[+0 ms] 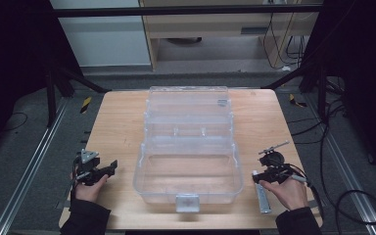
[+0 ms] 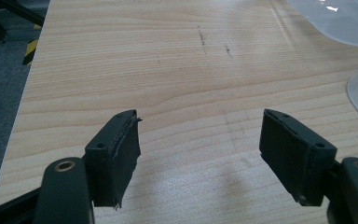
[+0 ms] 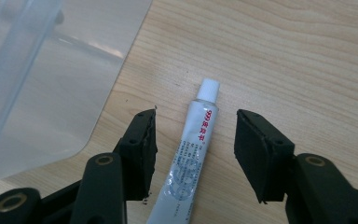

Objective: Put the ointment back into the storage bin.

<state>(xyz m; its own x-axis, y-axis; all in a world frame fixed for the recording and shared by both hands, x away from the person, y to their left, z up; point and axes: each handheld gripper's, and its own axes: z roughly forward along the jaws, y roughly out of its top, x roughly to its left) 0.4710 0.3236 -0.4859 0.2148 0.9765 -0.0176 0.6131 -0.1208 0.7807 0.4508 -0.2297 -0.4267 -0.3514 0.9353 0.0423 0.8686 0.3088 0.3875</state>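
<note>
A white tube with a white cap and red lettering lies flat on the wooden table, cap pointing away from me. My right gripper is low over it, a jaw on either side and a gap between each pad and the tube. From the high view, the tube lies near the table's front right edge, under my right gripper. My left gripper rests at the front left, and in its own view the left gripper stands wide open over bare wood.
A large clear plastic box stands open in the middle of the table, lid tilted back, latch at the front. Its rounded corner lies just left of my right jaws. Floor rails and cables run along both table sides.
</note>
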